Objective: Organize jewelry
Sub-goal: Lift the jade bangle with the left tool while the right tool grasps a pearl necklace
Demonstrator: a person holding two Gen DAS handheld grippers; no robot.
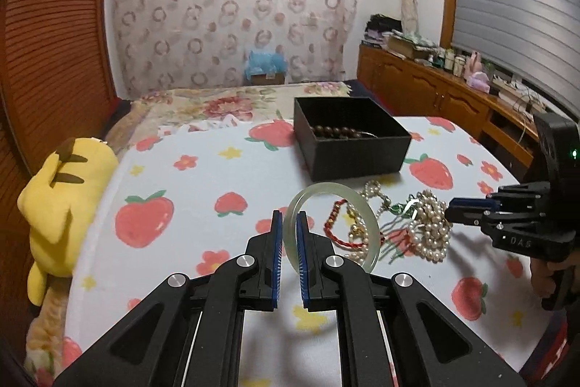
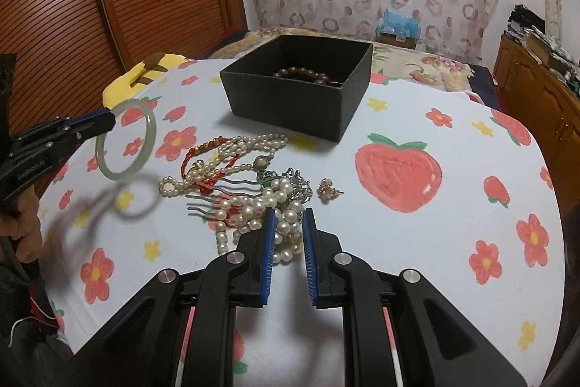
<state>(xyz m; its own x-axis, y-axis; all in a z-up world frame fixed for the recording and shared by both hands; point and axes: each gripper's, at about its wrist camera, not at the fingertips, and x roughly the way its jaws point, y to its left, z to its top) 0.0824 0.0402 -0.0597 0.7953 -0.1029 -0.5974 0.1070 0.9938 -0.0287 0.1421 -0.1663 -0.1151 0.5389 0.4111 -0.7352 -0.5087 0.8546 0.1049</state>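
Note:
My left gripper [image 1: 289, 214] is shut on the near rim of a pale green jade bangle [image 1: 319, 185] and holds it upright above the strawberry-print cloth. The right wrist view shows that bangle [image 2: 150, 129] hanging off the left gripper [image 2: 108, 120], clear of its shadow. My right gripper [image 2: 288, 213] is shut on a bunched pearl bracelet [image 2: 253, 205] in the jewelry pile, and its tips [image 1: 449, 211] meet the pearls [image 1: 431, 223]. A black open box [image 2: 290, 104] farther back holds a brown bead bracelet [image 2: 301, 74].
The pile also has a pearl necklace [image 2: 246, 144], a red cord bracelet [image 2: 188, 158], a metal hair comb [image 2: 217, 198] and a small earring [image 2: 328, 189]. A yellow plush toy [image 1: 65, 198] lies at the table's left edge. A person's hand [image 2: 21, 231] grips the left tool.

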